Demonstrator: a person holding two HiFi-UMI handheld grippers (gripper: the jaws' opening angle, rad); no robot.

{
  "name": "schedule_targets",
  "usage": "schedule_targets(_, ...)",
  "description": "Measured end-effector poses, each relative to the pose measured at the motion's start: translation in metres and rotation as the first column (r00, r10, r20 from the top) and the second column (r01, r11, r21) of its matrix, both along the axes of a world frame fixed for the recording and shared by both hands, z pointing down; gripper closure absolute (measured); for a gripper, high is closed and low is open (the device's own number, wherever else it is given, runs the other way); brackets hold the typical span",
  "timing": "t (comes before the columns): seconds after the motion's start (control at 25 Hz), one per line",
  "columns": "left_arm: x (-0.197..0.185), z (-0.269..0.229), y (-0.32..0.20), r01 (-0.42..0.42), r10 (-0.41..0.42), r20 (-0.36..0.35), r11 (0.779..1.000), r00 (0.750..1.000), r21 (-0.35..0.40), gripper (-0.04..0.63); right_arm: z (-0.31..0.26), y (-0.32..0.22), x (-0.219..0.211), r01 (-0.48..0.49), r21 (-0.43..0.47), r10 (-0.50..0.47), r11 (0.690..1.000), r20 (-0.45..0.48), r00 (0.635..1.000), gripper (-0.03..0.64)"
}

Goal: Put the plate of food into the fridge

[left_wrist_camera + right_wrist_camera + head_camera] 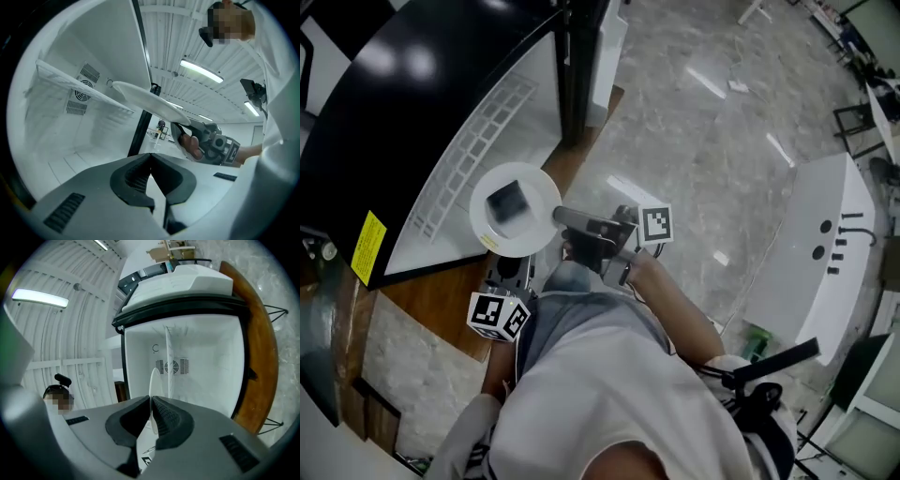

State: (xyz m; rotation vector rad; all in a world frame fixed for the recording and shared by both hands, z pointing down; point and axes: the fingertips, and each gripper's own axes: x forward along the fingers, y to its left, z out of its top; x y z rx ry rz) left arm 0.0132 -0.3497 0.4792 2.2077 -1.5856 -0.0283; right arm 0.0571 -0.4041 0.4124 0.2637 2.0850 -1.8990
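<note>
Head view shows the plate (514,208) in the air at the mouth of the open fridge (441,103), just in front of its wire shelf (478,141). The right gripper (565,220) is clamped on the plate's rim at the side nearest the person. In the right gripper view the rim sits edge-on between the pressed pads. The left gripper (512,272) hangs just under the plate with its jaws closed on nothing.

The plate is round, white and shallow with a smooth, shiny face. One dark, squarish piece of food (508,201) lies at its centre; what it is cannot be told.

It looks stiff and fairly light, probably breakable, and slick at the edge. Held by one rim only, it likely wants to droop and twist, and the loose food could slide, so a deep, level bite on the rim seems best.
</note>
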Motion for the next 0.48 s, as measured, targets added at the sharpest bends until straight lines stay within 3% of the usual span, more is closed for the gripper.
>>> schedule_targets(0.12, -0.015, -0.02, -0.037, 0.028, -0.029, 0.033, 0.999, 0.999, 0.022, 0.584, -0.014, -0.045, -0.032, 0.046, -0.014, -0.046, 0.999, -0.003, 0.999, 0.591)
schedule_targets(0.28, -0.015, -0.03, -0.062, 0.044, -0.052, 0.142, 0.997, 0.988, 0.06, 0.584, -0.011, -0.084, -0.065, 0.091, -0.087, -0.092, 0.992, -0.015, 0.996, 0.591)
schedule_targets(0.4, -0.018, -0.047, -0.077, 0.11, -0.13, 0.191, 0.987, 0.973, 0.115, 0.584, -0.008, -0.102, -0.089, 0.148, -0.109, -0.152, 0.983, -0.029, 0.988, 0.591)
schedule_targets(0.48, -0.022, -0.059, -0.09, 0.158, -0.186, 0.186, 0.975, 0.965, 0.153, 0.584, -0.01, -0.112, -0.102, 0.176, -0.121, -0.182, 0.977, -0.039, 0.983, 0.591)
